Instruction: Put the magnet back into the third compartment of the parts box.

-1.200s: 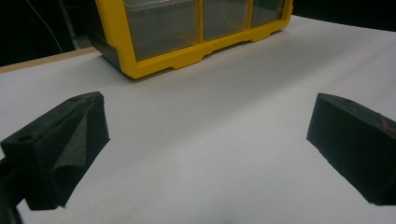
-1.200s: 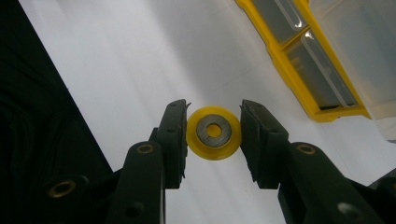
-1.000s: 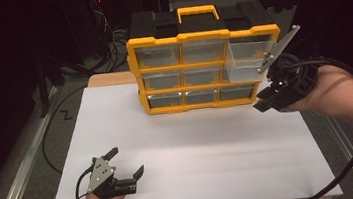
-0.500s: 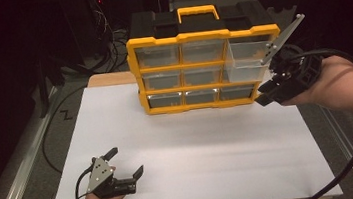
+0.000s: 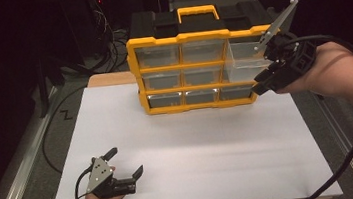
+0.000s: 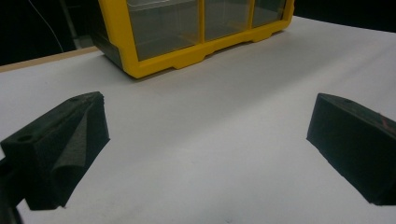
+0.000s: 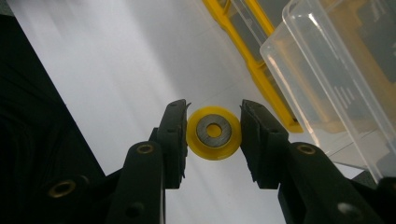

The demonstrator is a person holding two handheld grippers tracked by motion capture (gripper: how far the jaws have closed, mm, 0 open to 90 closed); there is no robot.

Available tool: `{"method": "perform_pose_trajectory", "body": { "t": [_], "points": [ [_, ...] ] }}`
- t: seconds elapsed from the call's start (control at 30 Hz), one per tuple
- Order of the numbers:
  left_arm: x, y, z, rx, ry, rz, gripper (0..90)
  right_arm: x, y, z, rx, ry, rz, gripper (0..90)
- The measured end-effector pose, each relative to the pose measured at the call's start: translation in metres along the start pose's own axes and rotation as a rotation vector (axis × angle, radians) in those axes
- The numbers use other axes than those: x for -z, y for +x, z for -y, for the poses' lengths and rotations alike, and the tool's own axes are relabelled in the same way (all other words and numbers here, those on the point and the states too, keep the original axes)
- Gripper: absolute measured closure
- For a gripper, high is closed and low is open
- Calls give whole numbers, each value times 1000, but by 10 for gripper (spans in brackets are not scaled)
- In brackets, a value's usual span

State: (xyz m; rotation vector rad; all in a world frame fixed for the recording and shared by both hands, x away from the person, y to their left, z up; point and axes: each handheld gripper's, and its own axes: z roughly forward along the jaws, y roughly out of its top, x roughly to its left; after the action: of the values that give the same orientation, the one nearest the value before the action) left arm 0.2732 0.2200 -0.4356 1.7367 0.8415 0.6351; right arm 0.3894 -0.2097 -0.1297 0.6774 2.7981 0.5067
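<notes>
One round yellow plastic disc (image 7: 214, 133) with grey metal centre pinched in right tool (image 7: 214, 135), left tool (image 6: 205, 154) gaping, clear drawer (image 7: 336, 74) beside.

In the right gripper view the pulled-out clear drawer (image 7: 336, 79) is cut off at the right edge.
</notes>
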Motion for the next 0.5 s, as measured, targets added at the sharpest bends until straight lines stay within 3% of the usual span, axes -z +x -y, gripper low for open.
{"method": "perform_pose_trajectory", "body": {
  "t": [0.5],
  "points": [
    [0,-1,0,-5,4,4,1,4,-11,-18,-5,11,18,651]
  ]
}}
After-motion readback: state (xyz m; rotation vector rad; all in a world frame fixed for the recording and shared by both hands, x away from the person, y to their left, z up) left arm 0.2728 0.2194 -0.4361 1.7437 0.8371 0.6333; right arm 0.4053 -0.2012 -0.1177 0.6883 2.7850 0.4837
